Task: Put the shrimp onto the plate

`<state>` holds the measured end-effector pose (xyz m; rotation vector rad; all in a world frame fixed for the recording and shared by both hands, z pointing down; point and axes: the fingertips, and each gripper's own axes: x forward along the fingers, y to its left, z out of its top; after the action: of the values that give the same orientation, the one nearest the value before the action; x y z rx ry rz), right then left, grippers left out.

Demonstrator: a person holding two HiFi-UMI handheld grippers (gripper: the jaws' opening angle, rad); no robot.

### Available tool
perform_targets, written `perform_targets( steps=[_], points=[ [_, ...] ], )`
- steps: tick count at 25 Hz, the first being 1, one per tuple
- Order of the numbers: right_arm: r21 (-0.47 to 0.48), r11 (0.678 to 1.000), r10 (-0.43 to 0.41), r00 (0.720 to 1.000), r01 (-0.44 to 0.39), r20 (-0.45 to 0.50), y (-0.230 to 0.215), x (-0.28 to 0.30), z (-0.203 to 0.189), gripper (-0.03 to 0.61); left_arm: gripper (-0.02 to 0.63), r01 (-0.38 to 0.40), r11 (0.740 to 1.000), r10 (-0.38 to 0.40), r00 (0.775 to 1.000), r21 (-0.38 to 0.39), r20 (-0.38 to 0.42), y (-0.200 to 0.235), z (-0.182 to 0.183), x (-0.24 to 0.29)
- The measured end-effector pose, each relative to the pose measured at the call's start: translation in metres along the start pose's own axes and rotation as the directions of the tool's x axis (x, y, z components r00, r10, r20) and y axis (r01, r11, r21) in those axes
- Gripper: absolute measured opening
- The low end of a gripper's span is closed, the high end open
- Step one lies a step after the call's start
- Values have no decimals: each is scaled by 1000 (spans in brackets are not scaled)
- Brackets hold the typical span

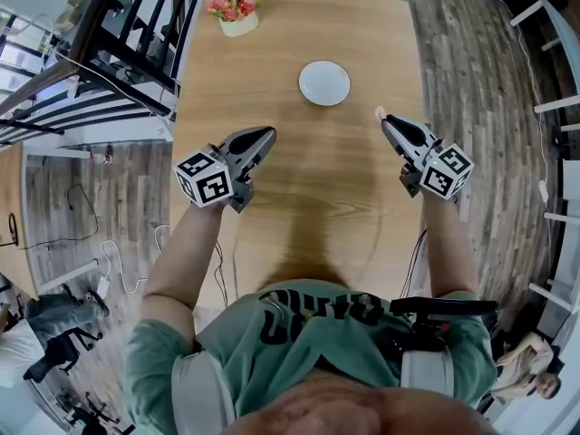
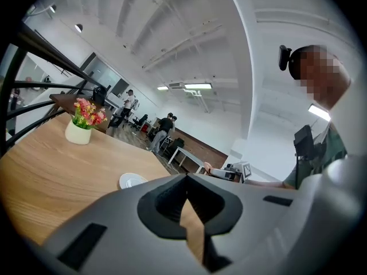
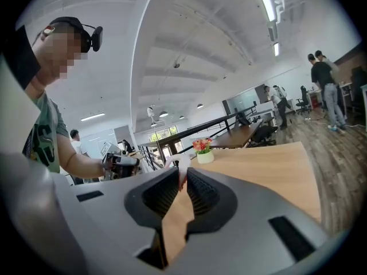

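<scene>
Right gripper (image 1: 383, 120) with shrimp (image 3: 179, 165) near white plate (image 1: 324, 82); flowers (image 1: 234, 1) in pot (image 1: 239, 25)

Bare tabletop (image 1: 308, 179) was left open around the plate (image 1: 324, 82); only a flower pot (image 1: 238, 24) was set at ten o'clock of it, well apart.

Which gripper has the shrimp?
The right gripper: a pale pink shrimp is pinched at its tip. The left gripper is shut on nothing.

Dark lettering (image 1: 317, 317) on the person's green shirt (image 1: 236, 347) is too distorted to read.
</scene>
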<state>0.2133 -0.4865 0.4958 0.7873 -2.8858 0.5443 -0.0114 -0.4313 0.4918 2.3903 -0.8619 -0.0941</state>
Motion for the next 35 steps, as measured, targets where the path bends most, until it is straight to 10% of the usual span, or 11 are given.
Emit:
perform_targets(
  steps=[35],
  points=[
    [-127,992,-5,981,-20,-196,-110,172,-92,49,-5,2,1000,-1,997,4,-80,155,-69,107]
  ],
)
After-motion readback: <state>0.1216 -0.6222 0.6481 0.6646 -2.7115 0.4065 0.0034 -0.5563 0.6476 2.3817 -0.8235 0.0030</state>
